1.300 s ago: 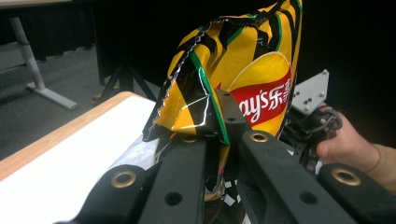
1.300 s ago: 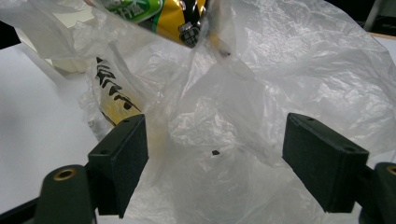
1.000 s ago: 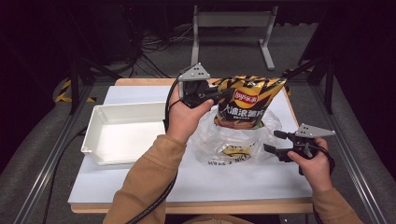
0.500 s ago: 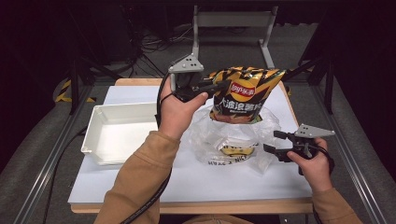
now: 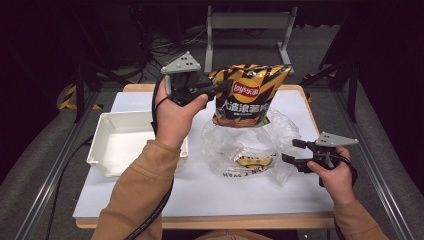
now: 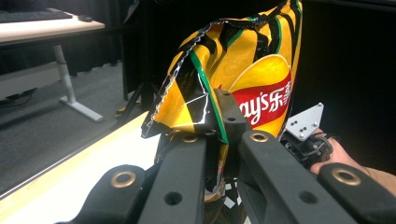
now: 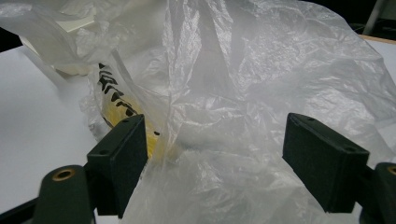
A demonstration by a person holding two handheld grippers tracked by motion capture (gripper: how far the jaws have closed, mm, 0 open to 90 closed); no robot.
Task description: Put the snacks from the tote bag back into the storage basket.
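A yellow-and-black chip bag [image 5: 247, 95] hangs in the air above a crumpled clear plastic bag [image 5: 235, 145] that lies on the white table. My left gripper [image 5: 220, 90] is shut on the chip bag's left edge; in the left gripper view the jaws [image 6: 219, 116] pinch the foil of the chip bag [image 6: 252, 60]. My right gripper [image 5: 292, 152] rests at the plastic bag's right edge, open. In the right gripper view its jaws [image 7: 215, 149] stand wide apart with the plastic bag's [image 7: 243, 84] film bulging between them. A yellow packet [image 5: 250, 161] lies inside the plastic bag.
A white tray [image 5: 107, 150] stands at the table's left, just beside my left forearm. The white table top [image 5: 225, 195] shows in front of the plastic bag. Metal frame rails run along both sides of the table.
My left gripper has risen and shifted left with the chip bag, lifting it clear of the plastic bag. The right gripper has kept still.
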